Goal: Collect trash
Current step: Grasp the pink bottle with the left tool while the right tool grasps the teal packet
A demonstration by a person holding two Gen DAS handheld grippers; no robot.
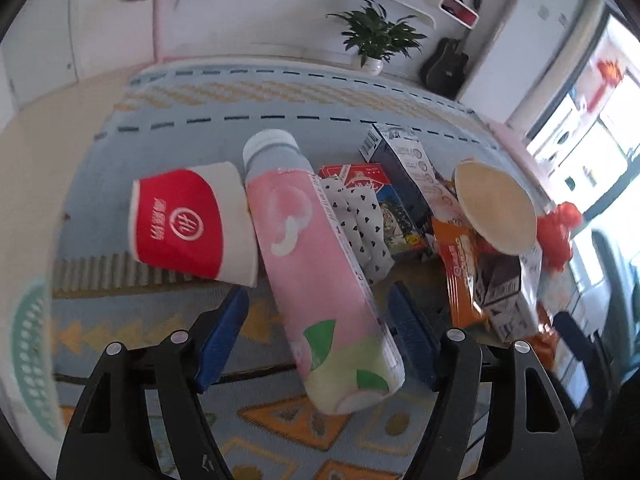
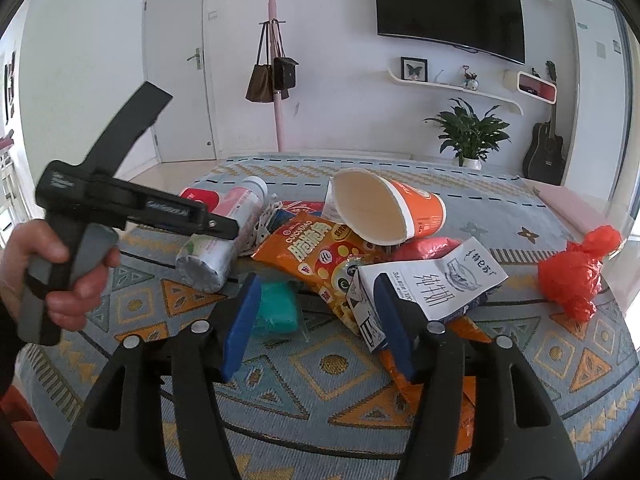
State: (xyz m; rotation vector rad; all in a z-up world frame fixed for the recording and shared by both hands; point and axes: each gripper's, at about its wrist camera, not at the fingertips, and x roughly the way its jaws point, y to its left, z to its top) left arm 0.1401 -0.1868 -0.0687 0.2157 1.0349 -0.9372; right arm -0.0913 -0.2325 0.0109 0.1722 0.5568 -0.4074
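Straddling glossy cylindrical pink bottle (image 1: 320, 264), left tongs (image 1: 320, 344) apart; right tongs (image 2: 316, 320) apart.

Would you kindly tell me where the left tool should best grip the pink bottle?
Probably across the pink bottle's lower body, coming from its base end. It lies lengthwise between the open left tool's fingers, its round sides facing their pads.

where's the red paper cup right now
In the left wrist view the red paper cup lies on its side on the rug, left of the pink bottle and touching it. In the right wrist view it is mostly hidden behind that bottle.
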